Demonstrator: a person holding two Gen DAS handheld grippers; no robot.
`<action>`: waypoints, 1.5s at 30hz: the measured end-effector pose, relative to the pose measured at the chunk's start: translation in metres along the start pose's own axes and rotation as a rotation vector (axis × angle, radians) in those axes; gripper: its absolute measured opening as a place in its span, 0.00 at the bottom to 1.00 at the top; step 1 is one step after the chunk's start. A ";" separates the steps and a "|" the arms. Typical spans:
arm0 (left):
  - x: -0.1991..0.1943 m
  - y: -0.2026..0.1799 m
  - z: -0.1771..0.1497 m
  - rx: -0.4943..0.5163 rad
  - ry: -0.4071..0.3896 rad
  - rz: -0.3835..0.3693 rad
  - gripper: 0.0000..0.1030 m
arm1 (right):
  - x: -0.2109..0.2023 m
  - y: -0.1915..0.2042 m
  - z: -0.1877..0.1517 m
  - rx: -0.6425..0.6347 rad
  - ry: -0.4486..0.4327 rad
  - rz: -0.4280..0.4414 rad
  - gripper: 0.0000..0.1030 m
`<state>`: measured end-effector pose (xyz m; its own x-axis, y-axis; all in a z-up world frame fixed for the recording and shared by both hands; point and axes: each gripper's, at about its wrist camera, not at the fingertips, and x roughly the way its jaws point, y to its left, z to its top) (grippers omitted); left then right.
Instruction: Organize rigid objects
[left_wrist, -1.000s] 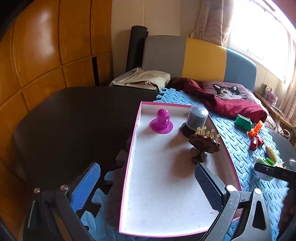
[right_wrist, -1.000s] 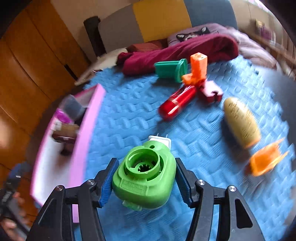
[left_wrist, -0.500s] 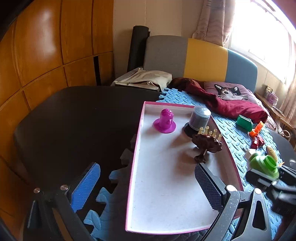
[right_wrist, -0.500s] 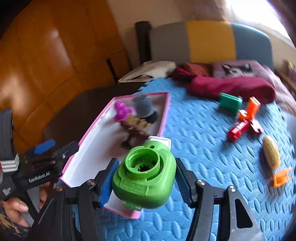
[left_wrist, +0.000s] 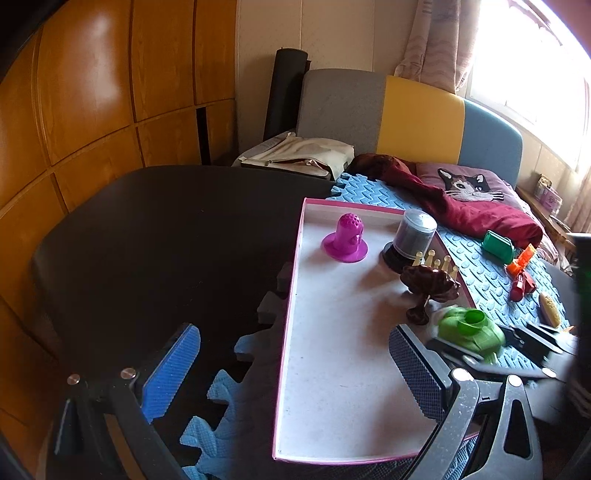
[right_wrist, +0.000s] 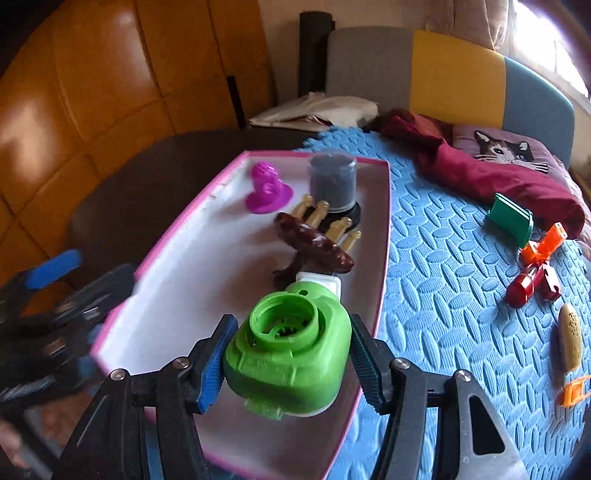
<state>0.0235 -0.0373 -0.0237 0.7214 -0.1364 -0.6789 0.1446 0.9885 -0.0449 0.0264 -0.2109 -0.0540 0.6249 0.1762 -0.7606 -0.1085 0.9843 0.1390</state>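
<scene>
R gripper (right_wrist: 290, 363) clamped on green plastic housing (right_wrist: 290, 354) (round collar up, white plug end; embossed text unreadable) | over pink-rimmed tray (right_wrist: 184, 221), near edge | L gripper (left_wrist: 295, 373) wide open, empty

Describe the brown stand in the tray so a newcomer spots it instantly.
Start at the pink-rimmed white tray on the blue foam mat. Along its right side, in front of the grey jar, stands the brown stand. It alone has a stem and cream pegs on top.
</scene>
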 end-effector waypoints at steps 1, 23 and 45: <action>0.000 0.000 0.000 0.000 0.000 0.000 1.00 | 0.004 0.003 0.003 -0.016 -0.009 -0.038 0.56; -0.003 0.001 -0.002 0.003 -0.002 -0.001 1.00 | 0.015 0.013 0.000 -0.020 -0.019 -0.074 0.51; -0.003 -0.005 -0.004 0.015 0.004 -0.015 1.00 | -0.030 -0.006 -0.004 0.059 -0.181 -0.094 0.82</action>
<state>0.0179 -0.0414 -0.0247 0.7166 -0.1506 -0.6810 0.1653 0.9853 -0.0439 0.0053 -0.2223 -0.0340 0.7596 0.0750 -0.6460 -0.0012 0.9935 0.1139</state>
